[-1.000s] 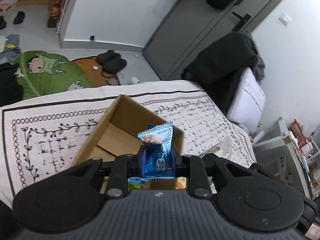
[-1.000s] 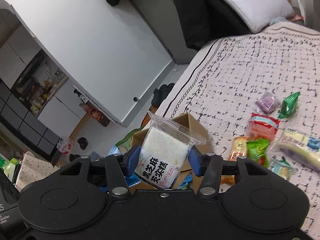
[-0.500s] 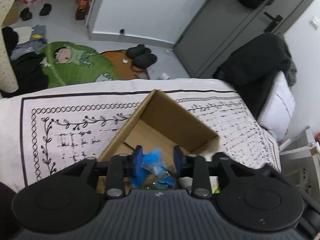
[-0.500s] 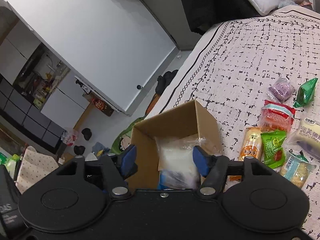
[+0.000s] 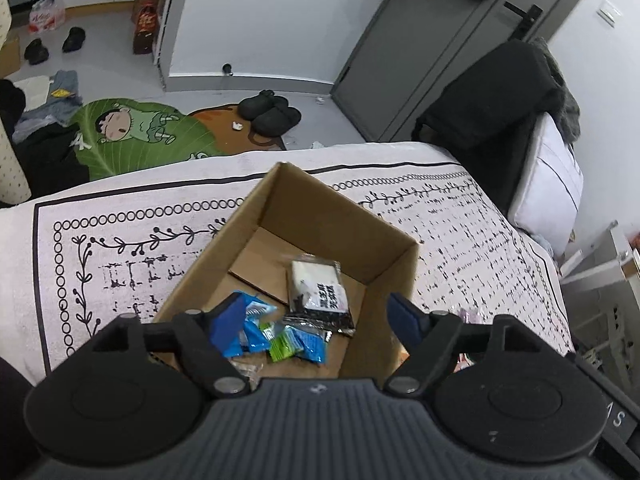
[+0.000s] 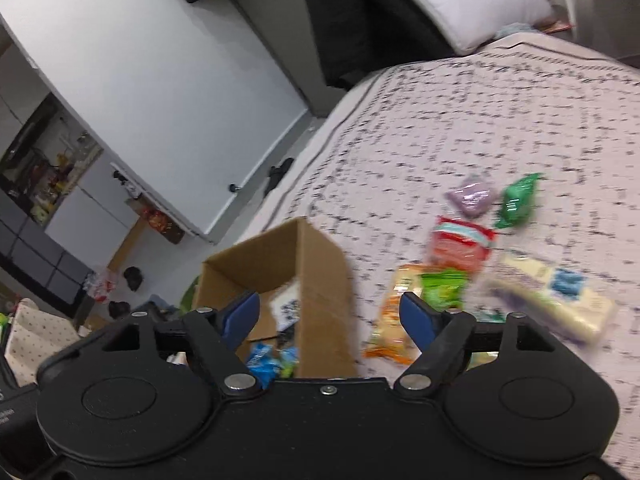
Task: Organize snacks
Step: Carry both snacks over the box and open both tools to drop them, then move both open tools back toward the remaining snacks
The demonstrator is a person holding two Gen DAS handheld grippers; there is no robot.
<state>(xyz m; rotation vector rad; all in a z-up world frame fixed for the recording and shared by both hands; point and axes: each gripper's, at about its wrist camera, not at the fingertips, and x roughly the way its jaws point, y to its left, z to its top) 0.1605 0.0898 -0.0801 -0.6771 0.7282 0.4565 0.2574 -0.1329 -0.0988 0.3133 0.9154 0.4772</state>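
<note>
1. The bed cover [image 5: 152,216], white with a black leaf-and-dash print, carries everything: a cardboard box [image 5: 360,228] near one edge and a spread of loose snacks beside it.
2. The box stands open at the top and is only partly filled. Inside lie a white-and-black cake packet [image 5: 320,294] and a few small blue and green sachets [image 5: 288,340], all flat on the bottom with plenty of room left.
3. Outside the box, on the cover, wait a long pale-yellow pack [image 6: 556,296], a red bag [image 6: 460,244], an orange-yellow bag [image 6: 394,312], a bright-green bag [image 6: 444,288], a dark-green sachet [image 6: 518,200] and a purple one [image 6: 472,200]. This view is blurred, so there may be more.
4. The left gripper [image 5: 316,316] hangs over the box, jaws spread wide, holding nothing.
5. The right gripper [image 6: 332,316] is likewise spread and empty, between box and pile.
6. Judged so: roughly a third packed; the loose pile remains.
</note>
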